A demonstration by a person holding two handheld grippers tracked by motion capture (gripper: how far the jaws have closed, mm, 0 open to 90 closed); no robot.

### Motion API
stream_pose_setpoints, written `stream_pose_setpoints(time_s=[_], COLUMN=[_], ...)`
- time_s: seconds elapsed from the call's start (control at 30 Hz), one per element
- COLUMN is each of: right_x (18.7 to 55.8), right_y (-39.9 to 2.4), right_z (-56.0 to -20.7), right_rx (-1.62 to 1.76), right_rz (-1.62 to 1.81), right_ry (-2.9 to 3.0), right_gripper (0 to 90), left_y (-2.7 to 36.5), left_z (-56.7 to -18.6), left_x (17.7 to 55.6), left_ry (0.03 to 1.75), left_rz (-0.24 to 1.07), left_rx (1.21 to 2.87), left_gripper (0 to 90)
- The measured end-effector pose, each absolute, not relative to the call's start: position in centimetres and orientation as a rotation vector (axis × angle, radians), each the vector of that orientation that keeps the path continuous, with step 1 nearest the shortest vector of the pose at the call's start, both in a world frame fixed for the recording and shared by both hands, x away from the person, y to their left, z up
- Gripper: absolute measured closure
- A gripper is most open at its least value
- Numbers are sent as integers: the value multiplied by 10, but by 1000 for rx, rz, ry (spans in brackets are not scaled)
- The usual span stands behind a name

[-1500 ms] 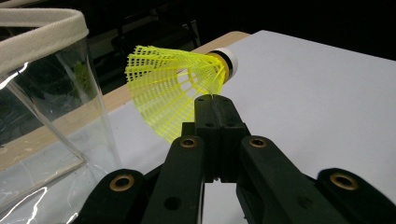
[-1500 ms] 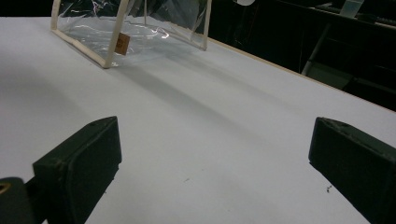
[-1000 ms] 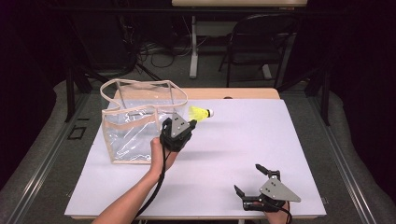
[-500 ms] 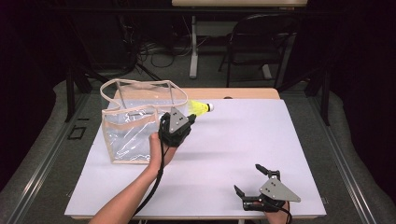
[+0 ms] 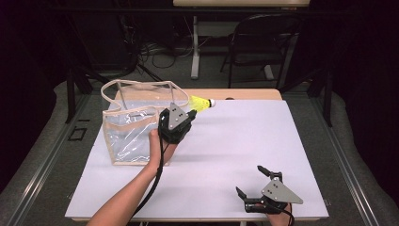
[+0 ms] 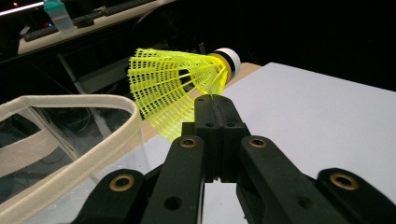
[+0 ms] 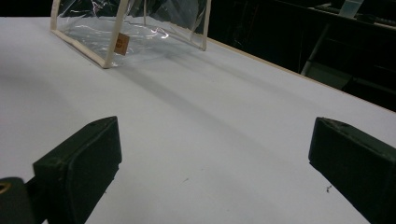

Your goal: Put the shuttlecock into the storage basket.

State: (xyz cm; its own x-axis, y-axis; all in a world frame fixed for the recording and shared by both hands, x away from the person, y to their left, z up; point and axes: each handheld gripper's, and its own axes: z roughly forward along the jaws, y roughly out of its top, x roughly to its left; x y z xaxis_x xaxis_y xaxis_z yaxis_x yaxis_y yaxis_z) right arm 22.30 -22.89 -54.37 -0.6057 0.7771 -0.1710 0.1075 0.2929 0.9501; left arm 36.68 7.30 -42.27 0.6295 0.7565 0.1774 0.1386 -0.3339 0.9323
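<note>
High view: one shuttlecock (image 5: 201,103), one clear bag (image 5: 134,125), two grippers

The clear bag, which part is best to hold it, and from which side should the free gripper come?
Probably the cloth-bound top rim of the clear bag, from above: it stands upright with its mouth open, and the rim is a thin firm band. The right gripper is open and free, while the left gripper holds the shuttlecock.

A lab — dark room, cables (image 5: 155,54), desk legs (image 5: 194,47), chair (image 5: 261,44).
</note>
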Motion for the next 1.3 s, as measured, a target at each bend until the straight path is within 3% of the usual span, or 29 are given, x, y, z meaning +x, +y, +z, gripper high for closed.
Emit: stream_pose_setpoints(time_s=[1.3], right_x=[223], right_y=[-229], right_z=[-544], right_rx=[787], right_rz=[1343], right_ry=[1927], right_gripper=[20], left_y=[85], left_z=[-394], left_x=[373], left_ry=[712], left_rz=[830], left_rx=[1774], left_gripper=[900])
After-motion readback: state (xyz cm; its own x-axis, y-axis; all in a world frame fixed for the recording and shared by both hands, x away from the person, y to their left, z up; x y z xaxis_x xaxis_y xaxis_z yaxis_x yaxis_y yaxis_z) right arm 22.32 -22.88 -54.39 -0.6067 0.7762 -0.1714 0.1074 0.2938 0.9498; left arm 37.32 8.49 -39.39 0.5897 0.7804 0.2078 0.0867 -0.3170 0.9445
